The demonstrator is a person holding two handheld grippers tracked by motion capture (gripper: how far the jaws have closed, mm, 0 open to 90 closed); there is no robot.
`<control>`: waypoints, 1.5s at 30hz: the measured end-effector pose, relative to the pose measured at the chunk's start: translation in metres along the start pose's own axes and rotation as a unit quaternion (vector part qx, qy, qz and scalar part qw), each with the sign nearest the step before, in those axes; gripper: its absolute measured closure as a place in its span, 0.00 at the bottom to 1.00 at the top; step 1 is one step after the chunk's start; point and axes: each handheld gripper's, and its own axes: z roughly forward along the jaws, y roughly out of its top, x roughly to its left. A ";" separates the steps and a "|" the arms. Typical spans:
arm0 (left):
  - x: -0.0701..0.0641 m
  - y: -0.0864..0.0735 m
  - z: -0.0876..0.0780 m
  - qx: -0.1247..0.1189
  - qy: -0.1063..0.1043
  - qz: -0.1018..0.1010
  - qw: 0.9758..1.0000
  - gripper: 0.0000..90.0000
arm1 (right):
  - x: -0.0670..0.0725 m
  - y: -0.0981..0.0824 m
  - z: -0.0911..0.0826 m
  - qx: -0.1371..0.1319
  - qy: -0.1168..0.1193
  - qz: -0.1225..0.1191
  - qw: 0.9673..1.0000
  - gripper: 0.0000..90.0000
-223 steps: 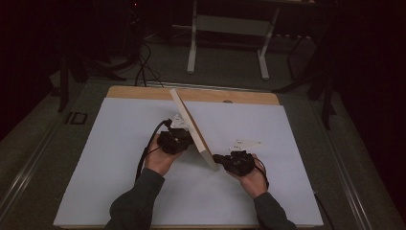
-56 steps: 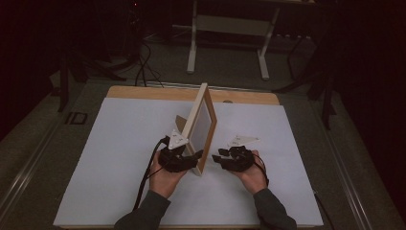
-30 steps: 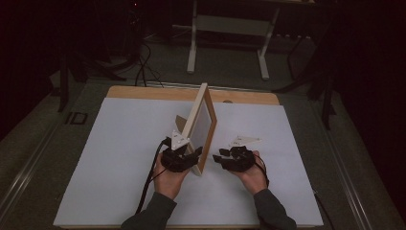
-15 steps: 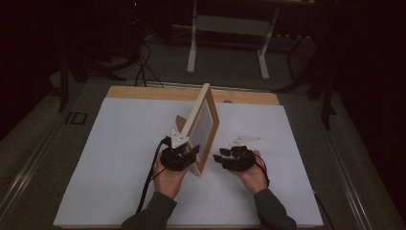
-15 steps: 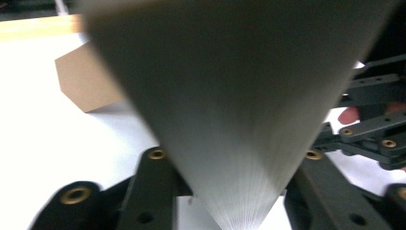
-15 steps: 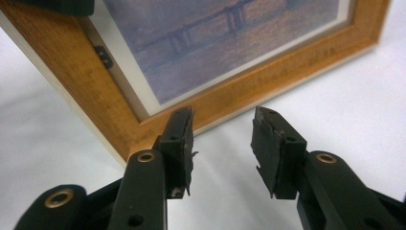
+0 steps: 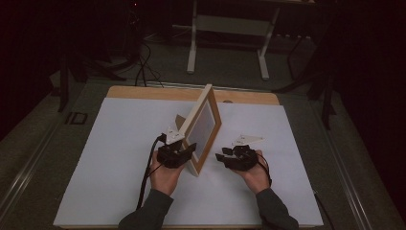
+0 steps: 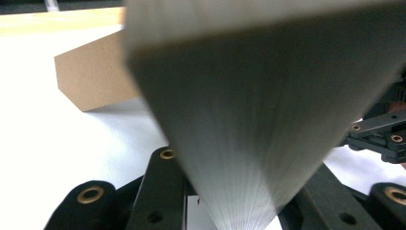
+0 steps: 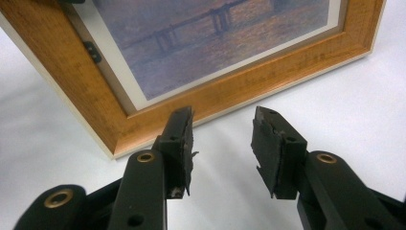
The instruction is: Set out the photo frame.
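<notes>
on the white table (image 7: 119, 158) the picture frame (image 7: 203, 127) already stands upright on its back stand (image 8: 93, 74); left gripper (image 7: 174, 154) pinches its near edge, right gripper (image 9: 222, 139) waits spread beside it. releasing seems left.

Only one marking is showing itself as readable: the letters "ID" (image 7: 75, 118) are lying on the dark floor just beside the bench's (image 7: 115, 143) far left corner; the framed picture (image 9: 215, 48) near the bench's middle is carrying no legible text.
</notes>
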 end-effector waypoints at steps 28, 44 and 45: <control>0.031 0.001 -0.005 -0.020 0.015 -0.031 0.999 0.85 | -0.002 -0.001 -0.002 0.000 -0.003 0.002 1.000 0.64; 0.053 0.001 -0.006 -0.018 -0.044 -0.048 0.998 0.86 | -0.007 0.001 -0.003 -0.002 -0.010 0.005 1.000 0.64; 0.054 0.002 -0.006 -0.017 -0.048 -0.048 0.998 0.86 | -0.007 0.001 -0.003 -0.001 -0.010 0.005 1.000 0.64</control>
